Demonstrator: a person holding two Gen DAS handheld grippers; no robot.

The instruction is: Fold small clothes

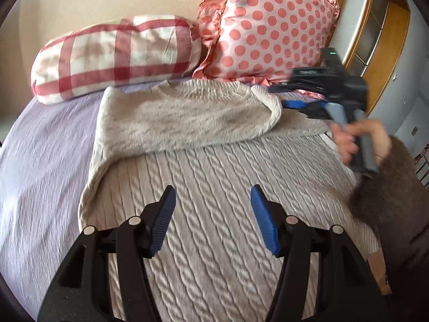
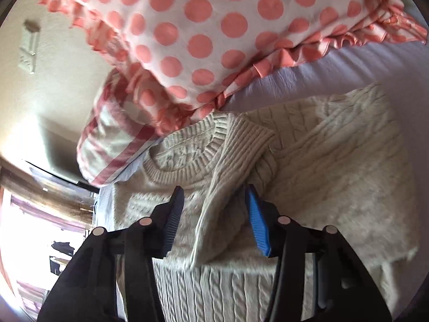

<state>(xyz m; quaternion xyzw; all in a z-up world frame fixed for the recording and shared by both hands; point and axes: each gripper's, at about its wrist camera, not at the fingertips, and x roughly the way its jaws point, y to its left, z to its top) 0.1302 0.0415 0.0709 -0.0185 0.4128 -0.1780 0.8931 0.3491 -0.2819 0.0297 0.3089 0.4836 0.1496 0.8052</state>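
Sleeve (image 2: pixel 228 187) between right gripper (image 2: pixel 213 217) jaws — contact unclear, blurred.

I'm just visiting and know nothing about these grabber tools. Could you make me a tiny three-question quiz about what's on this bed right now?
1. True or false: the left gripper is clamped on the sweater.
2. Which pillow is nearer the sweater's collar: A) the checked pillow, B) the dotted pillow?
3. What lies folded across the sweater's chest, between the fingers of the right gripper?

Key: 1 false, it is open above the sweater; 2 B; 3 a sleeve.
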